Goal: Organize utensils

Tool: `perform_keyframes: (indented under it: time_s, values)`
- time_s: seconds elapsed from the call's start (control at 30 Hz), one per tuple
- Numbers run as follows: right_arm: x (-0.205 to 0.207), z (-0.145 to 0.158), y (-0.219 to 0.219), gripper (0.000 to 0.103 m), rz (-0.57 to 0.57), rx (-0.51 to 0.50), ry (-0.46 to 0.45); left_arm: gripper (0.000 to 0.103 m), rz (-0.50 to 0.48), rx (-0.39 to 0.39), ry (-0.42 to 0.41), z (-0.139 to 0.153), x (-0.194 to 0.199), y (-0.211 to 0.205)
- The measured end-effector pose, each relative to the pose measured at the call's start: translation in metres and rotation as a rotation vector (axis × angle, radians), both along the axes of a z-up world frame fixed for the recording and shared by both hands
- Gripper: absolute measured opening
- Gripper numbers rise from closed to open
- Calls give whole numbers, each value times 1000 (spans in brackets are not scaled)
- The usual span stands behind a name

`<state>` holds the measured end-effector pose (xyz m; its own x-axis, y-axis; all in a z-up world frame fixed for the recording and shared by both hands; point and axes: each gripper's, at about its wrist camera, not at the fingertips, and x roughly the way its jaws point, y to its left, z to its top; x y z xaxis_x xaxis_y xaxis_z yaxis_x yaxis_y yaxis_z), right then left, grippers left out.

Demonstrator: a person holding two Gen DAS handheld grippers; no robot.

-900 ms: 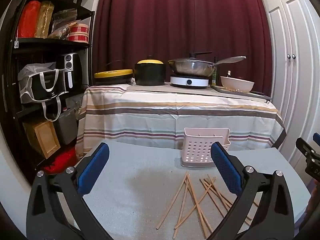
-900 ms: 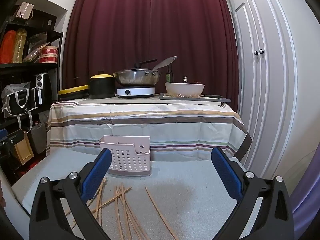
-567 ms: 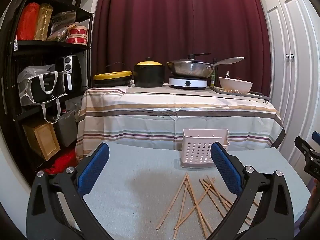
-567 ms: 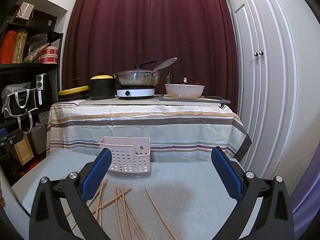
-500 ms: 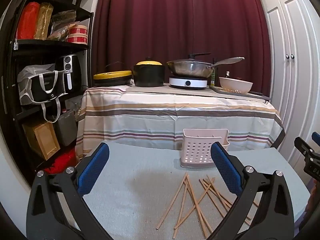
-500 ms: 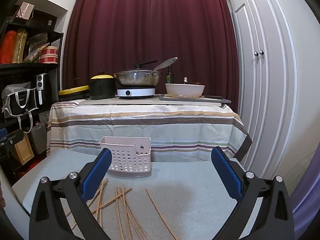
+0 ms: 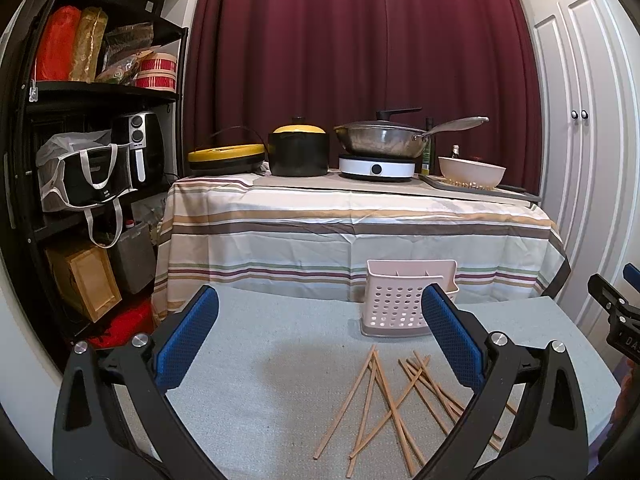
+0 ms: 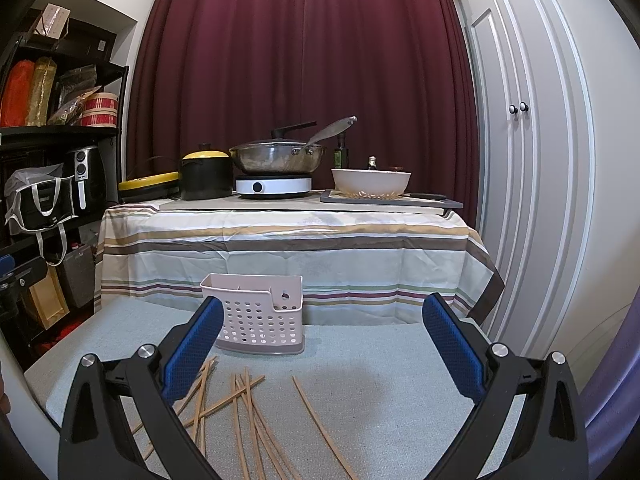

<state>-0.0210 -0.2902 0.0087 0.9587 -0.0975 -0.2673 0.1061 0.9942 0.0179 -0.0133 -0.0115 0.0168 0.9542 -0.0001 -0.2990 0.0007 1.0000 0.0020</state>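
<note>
Both tongs are spread wide and hold nothing, each hovering above a pale grey-green surface [image 7: 256, 380].

Seen from the left tongs [image 7: 318, 340], a loose heap of chopsticks [image 7: 394, 400] lies flat on the surface just ahead, toward the right-hand finger and partly hidden behind it. They are thin, plain, light-brown wooden sticks, crossed over one another. Most run near to far, fanning outward; two on the heap's left meet at their far tips in a narrow upside-down V.

Seen from the right tongs [image 8: 320, 340], the same chopsticks [image 8: 246, 412] lie toward the left-hand finger, some passing behind it. One stick lies apart, nearer the middle of the gap, slanting from far-left to near-right.

Beyond the chopsticks stands a holder [image 8: 260, 314], a pale pink plastic basket with rows of round holes and dividers inside, upright. From the left tongs the holder [image 7: 402, 300] sits just beyond the right-hand fingertip; from the right tongs, just beyond the left-hand fingertip.

Farther off is a table with a striped cloth [image 8: 280, 248], carrying a pot [image 8: 206, 178], a pan [image 8: 276, 158] on a white hob, and a bowl [image 8: 370, 184]. A dark red curtain [image 8: 300, 60] hangs behind.
</note>
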Motion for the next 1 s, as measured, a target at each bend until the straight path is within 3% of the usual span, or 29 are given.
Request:
perform_keyframes:
  time_s: [1.0]
  values:
    - [-3,3,0,97,5,2,-9,99,-2,-1,-12,3,-6,6]
